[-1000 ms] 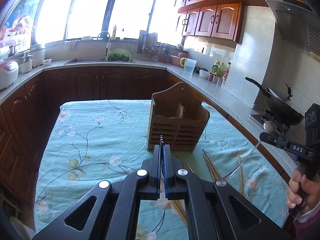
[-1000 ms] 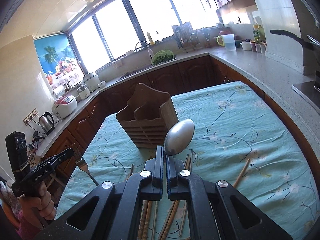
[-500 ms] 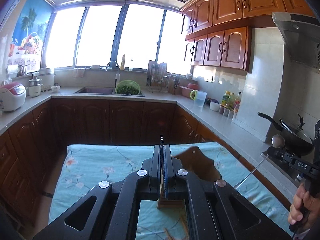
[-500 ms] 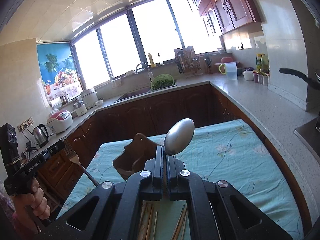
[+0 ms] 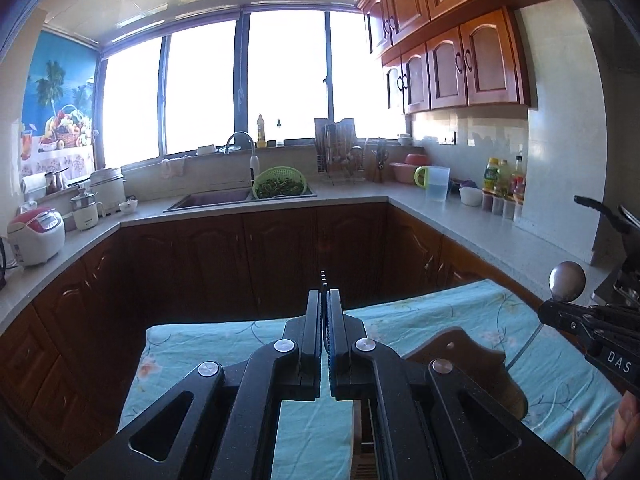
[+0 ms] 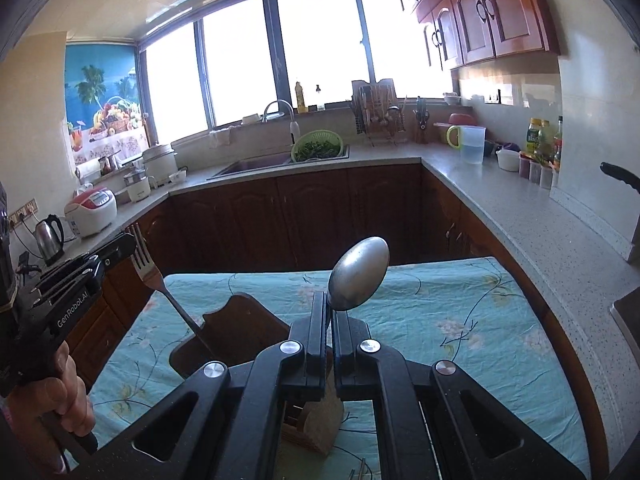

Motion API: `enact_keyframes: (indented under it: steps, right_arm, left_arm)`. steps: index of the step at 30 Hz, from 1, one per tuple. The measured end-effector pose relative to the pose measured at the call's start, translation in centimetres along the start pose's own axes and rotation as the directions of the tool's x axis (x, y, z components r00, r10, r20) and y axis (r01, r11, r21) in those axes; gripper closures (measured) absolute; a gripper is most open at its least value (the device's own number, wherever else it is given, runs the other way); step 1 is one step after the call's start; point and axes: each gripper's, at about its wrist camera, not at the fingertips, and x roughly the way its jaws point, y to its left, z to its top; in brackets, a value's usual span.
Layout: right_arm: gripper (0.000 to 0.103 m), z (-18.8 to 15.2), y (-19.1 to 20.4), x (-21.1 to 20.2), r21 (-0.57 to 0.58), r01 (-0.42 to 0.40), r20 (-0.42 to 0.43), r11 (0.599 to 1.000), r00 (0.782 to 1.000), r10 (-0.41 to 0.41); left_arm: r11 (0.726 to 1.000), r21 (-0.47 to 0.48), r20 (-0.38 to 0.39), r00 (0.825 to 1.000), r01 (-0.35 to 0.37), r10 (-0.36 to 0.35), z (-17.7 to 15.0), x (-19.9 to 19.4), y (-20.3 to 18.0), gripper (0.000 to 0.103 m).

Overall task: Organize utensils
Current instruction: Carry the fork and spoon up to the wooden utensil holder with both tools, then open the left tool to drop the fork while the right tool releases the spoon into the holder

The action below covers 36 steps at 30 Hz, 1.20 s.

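Steel spoon (image 6: 359,274) clamped in right gripper (image 6: 330,312) | fork (image 6: 160,284) in left gripper (image 5: 324,312) | both above holder (image 6: 240,332)

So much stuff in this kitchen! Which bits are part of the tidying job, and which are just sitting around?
Part of the job:
- spoon, clamped in the right gripper
- fork, clamped in the left gripper
- wooden utensil holder

Just lying about:
- rice cooker
- kettle
- green colander
- measuring jug
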Motion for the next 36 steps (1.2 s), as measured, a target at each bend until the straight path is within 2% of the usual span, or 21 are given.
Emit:
enact_keyframes:
  steps: [4,11,22,27,29,30,31,32,34,36]
  right_arm:
    - [0.101,-1.4,0.0,1.8,-0.001,-0.003,-0.037,1.0,0.999,0.003]
    - [0.101,-2.7,-0.3,3.1,0.009,-0.024,-0.068,1.0,0.997,0.024]
    - [0.101,-2.4,-0.3,3.0,0.022,-0.024,-0.075,0.999,0.997,0.025]
    - [0.095,-2.2,-0.5,2.5,0.045,-0.031,-0.069,0.999,0.997,0.034]
    - [0.094,-2.1,-0.8,2.0,0.061,-0.031,-0.059,0.998,0.998,0.035]
    - [0.09,-2.1,-1.0,1.7,0.072,-0.031,-0.051,0.997,0.998,0.035]
    - [0.079,-2.0,-1.3,1.3,0.083,-0.033,-0.043,0.996,0.998,0.037]
    - [0.065,-2.1,-1.6,0.9,0.093,-0.038,-0.034,0.995,0.999,0.042]
    - [0.054,-2.2,-2.2,0.2,0.11,-0.042,-0.02,0.993,0.999,0.045]
    - [0.051,-2.4,-2.8,-0.6,0.132,-0.045,-0.009,0.99,0.999,0.046]
  left_arm:
    - [1.0,-0.01,-0.037,0.999,0.018,-0.019,-1.0,2.2,-1.6,0.103]
    - [0.998,-0.005,-0.067,0.996,0.055,-0.055,-0.2,4.6,-1.0,0.102]
    - [0.998,-0.003,-0.072,0.996,0.06,-0.06,-0.3,3.2,1.5,0.101]
    - [0.997,-0.025,-0.078,0.994,0.068,-0.07,-0.3,2.1,1.9,0.098]
    - [0.997,-0.039,-0.066,0.995,0.071,-0.073,-0.2,1.4,2.1,0.089]
    - [0.997,-0.05,-0.056,0.996,0.066,-0.069,0.1,0.9,2.4,0.077]
    - [0.997,-0.059,-0.04,0.997,0.058,-0.061,0.2,0.4,2.8,0.068]
    - [0.997,-0.065,-0.028,0.998,0.052,-0.053,0.3,-0.1,3.1,0.064]
    - [0.996,-0.081,-0.02,0.999,0.037,-0.039,0.2,-1.0,3.7,0.045]
    - [0.994,-0.103,-0.007,1.0,0.022,-0.023,-0.2,-2.0,4.4,0.04]
